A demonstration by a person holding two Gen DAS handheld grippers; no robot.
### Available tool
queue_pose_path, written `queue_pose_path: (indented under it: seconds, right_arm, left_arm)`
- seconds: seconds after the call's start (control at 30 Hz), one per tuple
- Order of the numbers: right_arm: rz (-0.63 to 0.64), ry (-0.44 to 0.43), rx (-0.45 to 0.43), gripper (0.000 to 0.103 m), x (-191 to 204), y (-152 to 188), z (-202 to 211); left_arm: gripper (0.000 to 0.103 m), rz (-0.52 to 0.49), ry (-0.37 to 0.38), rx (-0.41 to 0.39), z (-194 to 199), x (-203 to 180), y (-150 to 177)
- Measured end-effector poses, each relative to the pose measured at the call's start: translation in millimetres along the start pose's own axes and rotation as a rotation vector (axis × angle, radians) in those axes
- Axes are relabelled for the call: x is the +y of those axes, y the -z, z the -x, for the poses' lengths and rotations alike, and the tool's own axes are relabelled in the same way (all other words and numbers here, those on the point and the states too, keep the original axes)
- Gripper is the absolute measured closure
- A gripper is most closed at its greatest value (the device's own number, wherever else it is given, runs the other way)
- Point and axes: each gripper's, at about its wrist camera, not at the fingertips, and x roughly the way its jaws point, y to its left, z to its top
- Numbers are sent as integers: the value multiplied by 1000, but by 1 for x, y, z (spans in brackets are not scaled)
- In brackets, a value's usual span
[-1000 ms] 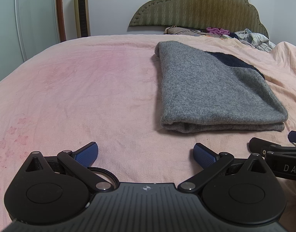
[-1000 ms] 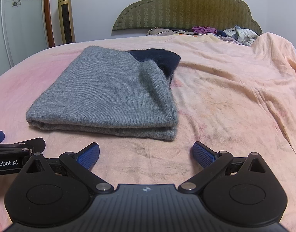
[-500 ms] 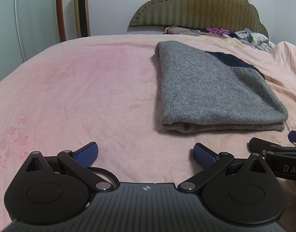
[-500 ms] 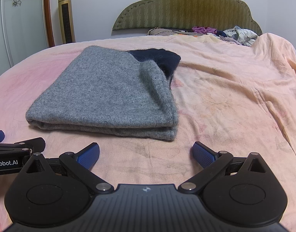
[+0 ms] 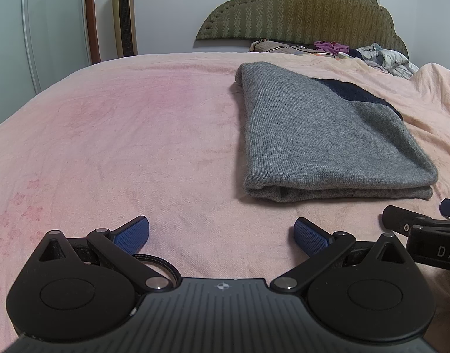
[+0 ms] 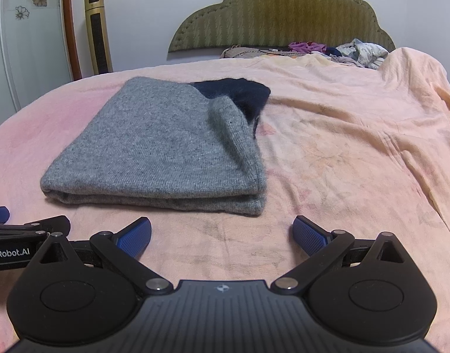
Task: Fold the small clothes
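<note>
now both grippers idle, sweater folded on bed.
left gripper [image 5: 222,232] and right gripper [image 6: 222,234] jaws spread wide, empty, low over pink blanket [image 5: 107,147]. just beyond, grey knit sweater [image 6: 166,153] lies folded flat, navy part at far edge. clothes pile [image 6: 354,50] by headboard [image 5: 298,8].

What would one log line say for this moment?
left gripper: open | right gripper: open | folded grey knit sweater: lying on pink bedspread, untouched

A pink blanket [image 5: 113,135] covers the bed. At twelve o'clock stands an olive padded headboard [image 5: 298,8]; a gold tower fan [image 5: 124,14] rises at eleven.
</note>
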Motion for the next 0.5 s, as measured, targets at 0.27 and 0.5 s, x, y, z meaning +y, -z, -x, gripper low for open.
queue_pose_path:
  seconds: [0.27, 0.5]
  right_arm:
    - [20, 6, 7, 0, 2, 0, -1]
    - [22, 6, 7, 0, 2, 0, 0]
  left_arm:
    - [0, 0, 0, 0, 0, 0, 0]
    - [0, 0, 0, 0, 0, 0, 0]
